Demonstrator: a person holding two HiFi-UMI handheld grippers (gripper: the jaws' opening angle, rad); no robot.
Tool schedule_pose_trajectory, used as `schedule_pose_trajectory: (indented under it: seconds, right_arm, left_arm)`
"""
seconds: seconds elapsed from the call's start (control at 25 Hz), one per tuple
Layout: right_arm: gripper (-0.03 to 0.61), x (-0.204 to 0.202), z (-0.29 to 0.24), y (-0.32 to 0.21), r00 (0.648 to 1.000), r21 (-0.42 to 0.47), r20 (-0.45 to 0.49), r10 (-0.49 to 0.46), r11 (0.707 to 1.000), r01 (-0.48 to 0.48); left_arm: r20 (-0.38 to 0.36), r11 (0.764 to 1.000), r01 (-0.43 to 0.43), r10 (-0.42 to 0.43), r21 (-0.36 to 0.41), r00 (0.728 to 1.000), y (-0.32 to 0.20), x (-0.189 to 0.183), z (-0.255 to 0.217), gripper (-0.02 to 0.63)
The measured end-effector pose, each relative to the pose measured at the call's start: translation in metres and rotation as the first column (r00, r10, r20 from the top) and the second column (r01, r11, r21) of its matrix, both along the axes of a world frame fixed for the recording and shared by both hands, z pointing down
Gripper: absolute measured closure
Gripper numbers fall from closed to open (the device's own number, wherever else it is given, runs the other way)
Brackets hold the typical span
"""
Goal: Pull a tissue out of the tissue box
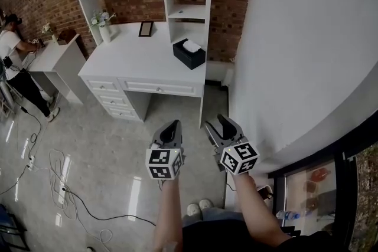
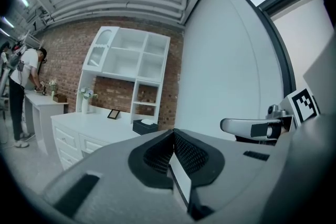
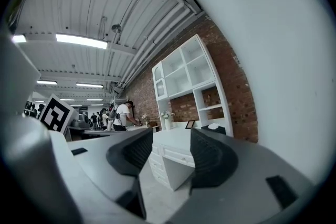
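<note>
Tissue box (image 1: pixel 189 54) on white desk (image 1: pixel 130 62), left gripper (image 1: pixel 170 126) jaws together, empty, right gripper (image 1: pixel 218 122) jaws apart, empty

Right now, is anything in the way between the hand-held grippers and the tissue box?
No, nothing visible is. The tissue box sits at the back right of the desk. Between it and the left hand-held gripper and right hand-held gripper there is only floor and desk top.

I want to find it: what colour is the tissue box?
The tissue box is black; the head view shows it best.
</note>
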State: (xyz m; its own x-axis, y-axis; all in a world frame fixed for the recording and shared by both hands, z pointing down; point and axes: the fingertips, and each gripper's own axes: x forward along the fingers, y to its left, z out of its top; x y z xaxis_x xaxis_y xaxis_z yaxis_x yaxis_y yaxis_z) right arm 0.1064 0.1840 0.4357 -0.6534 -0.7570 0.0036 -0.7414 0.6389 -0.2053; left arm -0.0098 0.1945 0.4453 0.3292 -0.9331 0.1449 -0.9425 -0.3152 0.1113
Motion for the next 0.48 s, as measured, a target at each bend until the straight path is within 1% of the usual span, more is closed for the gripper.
schedule_pose_trajectory:
  seconds: [0.16, 0.48]
  right_arm:
    - [0.371, -0.003, 0.001, 0.001, 1.0, -0.003, 0.006, 0.009, 1.0, -0.009]
    - [0.371, -0.003, -0.005, 0.01, 0.999, 0.027, 0.021, 0.038, 0.999, -0.038]
  left_arm:
    - [0.002, 1.0, -0.007, 0.007, 0.0, 1.0, 0.001, -0.004, 0.001, 0.606]
    - [0.017, 0.999, -0.031, 0.03, 0.035, 0.999, 0.006, -0.01, -0.008, 0.604]
